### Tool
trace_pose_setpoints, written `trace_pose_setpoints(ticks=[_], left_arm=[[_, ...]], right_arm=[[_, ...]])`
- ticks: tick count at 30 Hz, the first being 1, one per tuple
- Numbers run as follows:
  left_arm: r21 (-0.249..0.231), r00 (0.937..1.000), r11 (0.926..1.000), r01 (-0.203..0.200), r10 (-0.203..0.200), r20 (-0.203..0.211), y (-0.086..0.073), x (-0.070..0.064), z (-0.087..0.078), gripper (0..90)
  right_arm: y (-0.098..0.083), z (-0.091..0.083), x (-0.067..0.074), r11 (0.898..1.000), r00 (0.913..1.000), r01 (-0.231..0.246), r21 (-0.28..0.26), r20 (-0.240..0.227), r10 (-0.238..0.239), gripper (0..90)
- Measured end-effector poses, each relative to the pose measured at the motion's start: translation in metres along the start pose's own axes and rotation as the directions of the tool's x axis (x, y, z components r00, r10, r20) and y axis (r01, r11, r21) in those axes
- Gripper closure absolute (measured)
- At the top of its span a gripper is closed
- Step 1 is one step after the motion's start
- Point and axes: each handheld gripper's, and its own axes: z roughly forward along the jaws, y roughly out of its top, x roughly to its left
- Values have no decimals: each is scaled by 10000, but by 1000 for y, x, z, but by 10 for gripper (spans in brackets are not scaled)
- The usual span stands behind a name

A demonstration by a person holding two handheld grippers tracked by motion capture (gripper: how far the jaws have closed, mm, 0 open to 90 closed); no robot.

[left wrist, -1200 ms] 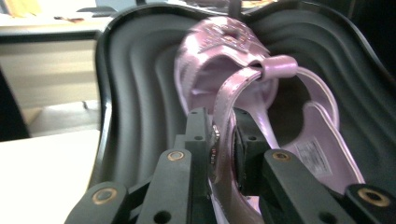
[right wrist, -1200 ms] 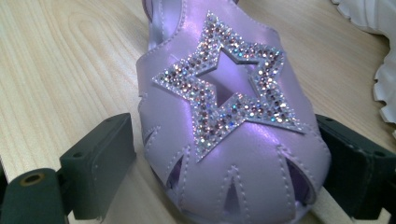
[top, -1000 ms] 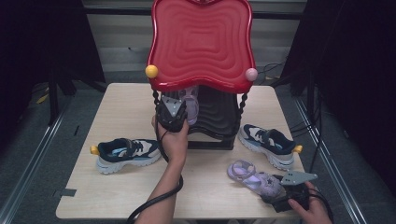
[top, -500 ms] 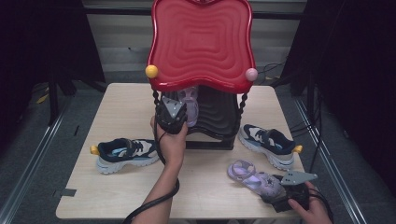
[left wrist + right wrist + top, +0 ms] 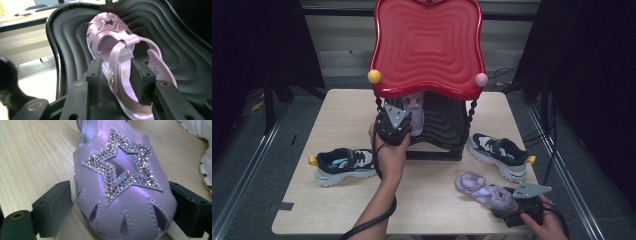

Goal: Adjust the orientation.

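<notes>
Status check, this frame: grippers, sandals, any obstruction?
Left gripper opening, sandal on black shelf. Right gripper astride second sandal, jaws open. Nothing blocking.

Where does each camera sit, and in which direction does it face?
High view: above the person's side, facing forward and down on the table; both forearms and the red-roofed shoe rack show.
Left gripper view: rides the left claw, facing a lilac sandal on the black shelf; its jaws have just been opening around the sandal's side.
Right gripper view: rides the right claw, facing the second sandal on the table.
Shared: both sandals appear from above too.
</notes>
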Motion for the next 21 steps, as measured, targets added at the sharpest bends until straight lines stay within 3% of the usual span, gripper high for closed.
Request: trace_pose_setpoints(ticks=[7,10,12,16,21], left_arm=[[498,9990,9988,-18,-4,449,1,5,-11,514],[576,9973,9982,181,-221,694,1,6,-12,470],[662,9948,9976,203,-268,987,-1,6,-13,447],[735,9926,9968,298,-381,1152,-3,6,-16,407],[1051,9841,9941,274,-453,1720,-11,7,-19,351]], right_arm=[[0,0,0,10000,10000,22,-7,-2,-22,107],[0,0,0,10000,10000,25,-9,-2,-25,107],[0,0,0,10000,10000,25,-9,-2,-25,106],[0,0,0,10000,10000,24,-7,-3,-24,107],[0,0,0,10000,10000,26,-8,-4,-26,107]])
